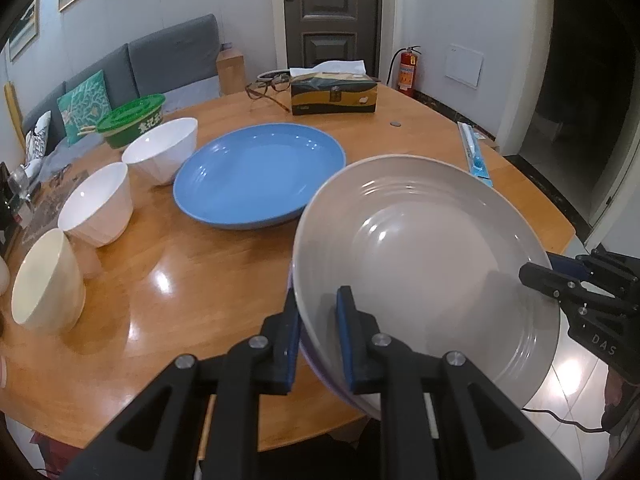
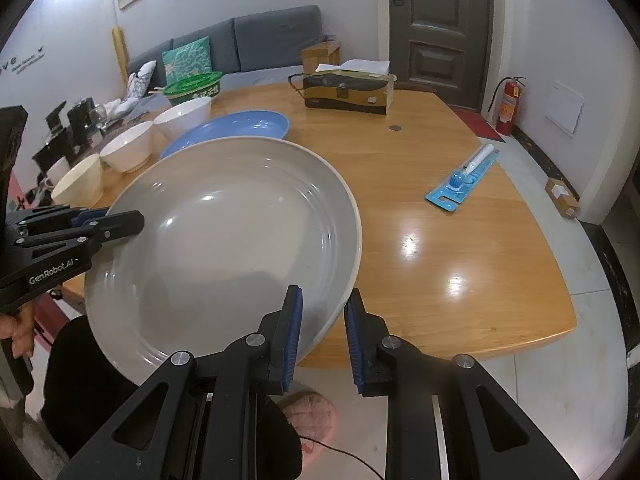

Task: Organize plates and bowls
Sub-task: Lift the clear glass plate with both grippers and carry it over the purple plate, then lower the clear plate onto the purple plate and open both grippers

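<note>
A large grey plate (image 1: 432, 264) (image 2: 224, 236) is held above the near edge of the wooden table (image 1: 168, 280). My left gripper (image 1: 318, 336) is shut on its left rim. My right gripper (image 2: 322, 332) straddles the plate's right rim with a visible gap at the right pad, so whether it grips cannot be told; it also shows in the left wrist view (image 1: 560, 284). A blue plate (image 1: 260, 176) (image 2: 236, 128) lies flat mid-table. Two white bowls (image 1: 164, 148) (image 1: 100, 204) and a cream bowl (image 1: 48, 280) stand in a row at the left.
A tissue box (image 1: 334, 94) and glasses (image 1: 268, 88) sit at the far side. A green lidded container (image 1: 134, 120) stands far left. A blue toothbrush pack (image 2: 464, 180) lies at the right. A coin (image 2: 395, 128) lies mid-table.
</note>
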{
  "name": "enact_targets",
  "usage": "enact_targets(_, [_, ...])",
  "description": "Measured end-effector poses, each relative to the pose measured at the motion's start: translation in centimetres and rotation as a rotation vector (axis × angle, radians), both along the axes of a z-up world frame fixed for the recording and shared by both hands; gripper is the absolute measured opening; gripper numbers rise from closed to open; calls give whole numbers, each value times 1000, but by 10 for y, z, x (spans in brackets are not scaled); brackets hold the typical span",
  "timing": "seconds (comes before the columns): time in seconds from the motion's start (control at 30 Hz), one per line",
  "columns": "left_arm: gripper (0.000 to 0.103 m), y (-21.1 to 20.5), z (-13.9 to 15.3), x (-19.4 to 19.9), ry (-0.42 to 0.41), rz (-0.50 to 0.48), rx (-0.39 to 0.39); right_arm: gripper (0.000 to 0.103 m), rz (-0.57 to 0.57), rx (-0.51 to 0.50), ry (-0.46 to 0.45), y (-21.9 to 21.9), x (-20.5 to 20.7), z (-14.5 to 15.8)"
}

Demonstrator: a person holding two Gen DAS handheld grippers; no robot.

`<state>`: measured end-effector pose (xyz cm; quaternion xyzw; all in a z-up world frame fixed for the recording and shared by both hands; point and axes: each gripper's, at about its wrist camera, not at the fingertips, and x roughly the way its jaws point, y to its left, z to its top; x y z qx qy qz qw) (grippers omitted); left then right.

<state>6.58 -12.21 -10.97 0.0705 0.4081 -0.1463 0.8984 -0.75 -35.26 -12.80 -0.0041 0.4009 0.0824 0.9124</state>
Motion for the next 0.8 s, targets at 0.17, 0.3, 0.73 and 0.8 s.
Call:
enact_targets(0.17, [16, 1, -5, 1, 19, 0, 2, 18, 4, 4, 14, 2, 1, -5])
enact_targets(0.3, [16, 2, -8, 4, 34, 6, 4, 18, 8, 8, 17, 3, 2, -5])
enact_targets(0.73, [16, 3, -12, 8, 44, 16, 14, 24, 6, 18, 14, 2, 4, -5])
enact_targets(0.8, [16, 3, -12, 7, 37, 14, 16, 25, 10, 15, 12, 2, 4, -4])
